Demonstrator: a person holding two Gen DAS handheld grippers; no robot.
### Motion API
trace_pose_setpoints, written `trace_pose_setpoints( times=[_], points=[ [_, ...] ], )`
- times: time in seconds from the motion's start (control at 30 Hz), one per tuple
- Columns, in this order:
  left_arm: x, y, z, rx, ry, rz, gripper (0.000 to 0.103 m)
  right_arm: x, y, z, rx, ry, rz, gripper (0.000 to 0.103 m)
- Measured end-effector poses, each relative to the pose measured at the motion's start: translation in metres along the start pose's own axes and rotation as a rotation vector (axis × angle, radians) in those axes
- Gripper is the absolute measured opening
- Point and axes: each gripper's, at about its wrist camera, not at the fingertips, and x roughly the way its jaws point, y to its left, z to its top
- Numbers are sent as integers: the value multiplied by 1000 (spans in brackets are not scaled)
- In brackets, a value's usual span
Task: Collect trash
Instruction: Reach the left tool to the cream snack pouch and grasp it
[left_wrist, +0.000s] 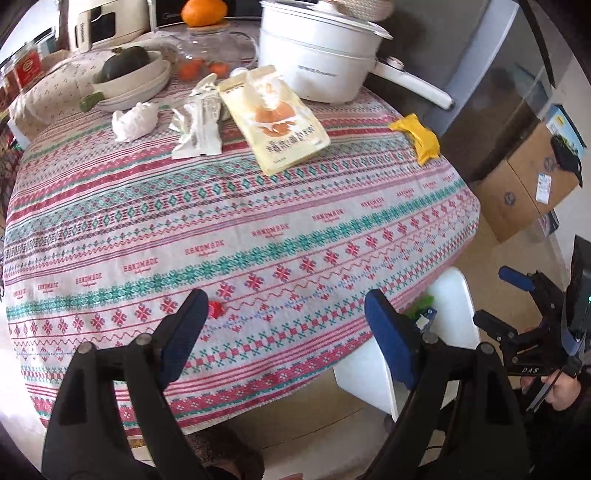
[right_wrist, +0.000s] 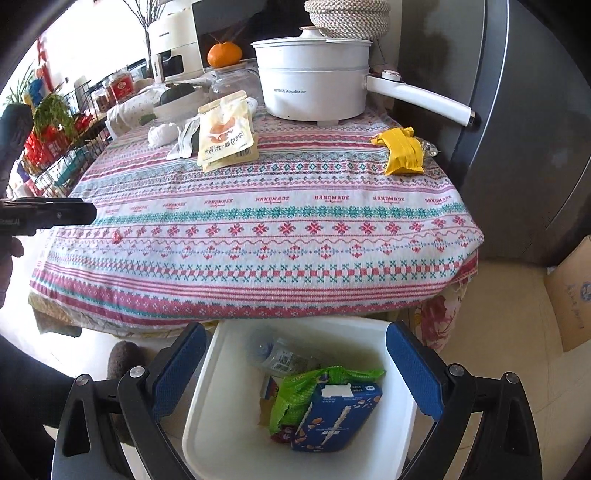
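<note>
Trash lies on the patterned tablecloth (left_wrist: 221, 229): a cream snack pouch (left_wrist: 275, 122), crumpled white wrappers (left_wrist: 197, 127), a white tissue wad (left_wrist: 133, 120), a yellow wrapper (left_wrist: 419, 136) near the right edge and a small red scrap (left_wrist: 215, 308). My left gripper (left_wrist: 286, 332) hangs open over the table's near edge, the red scrap just beside its left finger. My right gripper (right_wrist: 295, 369) is open above a white bin (right_wrist: 229, 424) that holds a blue box (right_wrist: 334, 417), a green bag (right_wrist: 306, 387) and a plastic bottle (right_wrist: 277, 356). Both hold nothing.
A white electric pot (left_wrist: 317, 62) with a long handle, a glass jar with an orange on top (left_wrist: 205, 13), stacked bowls (left_wrist: 129, 79) and a cloth bag stand at the table's far side. A cardboard box (left_wrist: 524, 184) sits on the floor right, by a dark fridge (right_wrist: 517, 129).
</note>
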Motion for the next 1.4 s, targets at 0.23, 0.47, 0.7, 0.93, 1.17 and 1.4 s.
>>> trace_pose_setpoints(
  times=[0.23,0.47,0.7,0.93,1.17,1.4],
  points=[
    [22,12,37,-149,6,58,100,8,4,35,6,37,12,99],
    [59,-18,94,-181,-6,113,102,10,-5,61,20,31,13,99],
    [113,-31,148,-286,4,116,102,14,-27,66,44,36,-5,99],
    [147,-25,166,-404,-7,178,102,24,-60,62,121,62,-7,99],
    [161,-16,165,-406,3,213,93,27,-87,67,210,50,-25,99],
    [138,-20,151,-288,-38,165,52,29,-111,80,281,11,-53,99]
  ],
)
